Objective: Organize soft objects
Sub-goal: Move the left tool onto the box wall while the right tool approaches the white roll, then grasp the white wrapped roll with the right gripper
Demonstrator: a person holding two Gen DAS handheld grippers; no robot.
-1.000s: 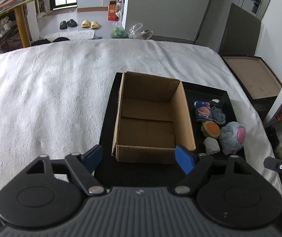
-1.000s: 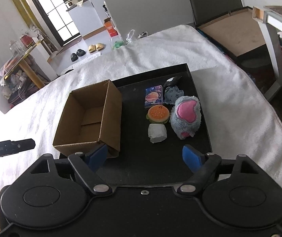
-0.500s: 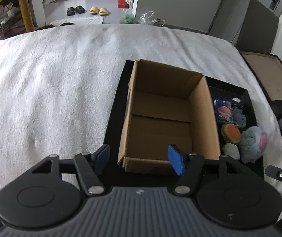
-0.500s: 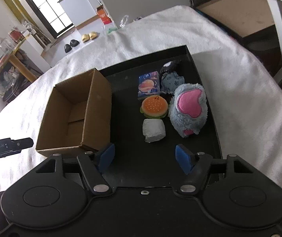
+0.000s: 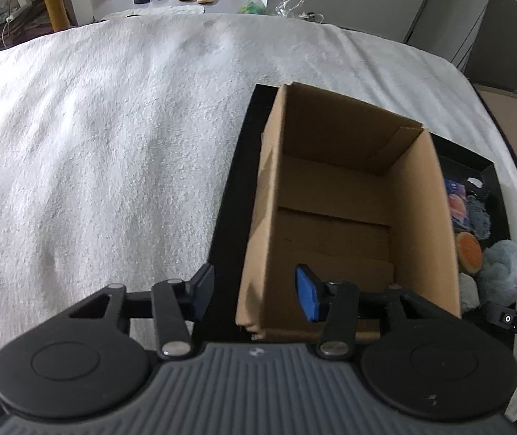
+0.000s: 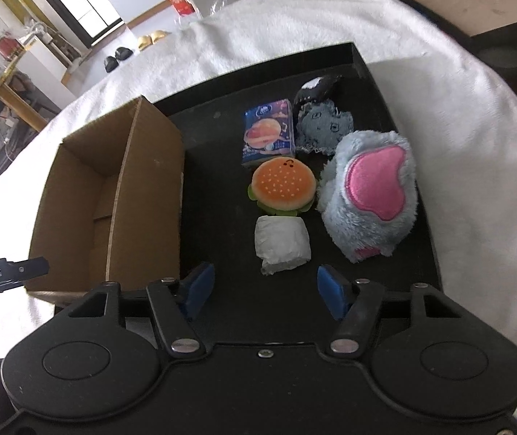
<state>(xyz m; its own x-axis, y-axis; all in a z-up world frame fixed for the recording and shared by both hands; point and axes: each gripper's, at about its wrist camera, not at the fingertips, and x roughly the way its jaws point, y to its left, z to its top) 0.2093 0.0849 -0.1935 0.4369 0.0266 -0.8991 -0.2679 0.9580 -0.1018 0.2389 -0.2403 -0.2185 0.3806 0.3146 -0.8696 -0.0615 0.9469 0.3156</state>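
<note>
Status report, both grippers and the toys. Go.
Left gripper closing astride cardboard box wall. Right gripper open, closing, above white bundle. Nothing in the way.

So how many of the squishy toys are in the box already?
None yet. The cardboard box is empty. Nothing is held: the left tool has been closing around the box's near wall, and the right tool has been closing just short of the white bundle. Still waiting on the black tray: burger plush, tissue pack, denim toy, grey-pink plush.
</note>
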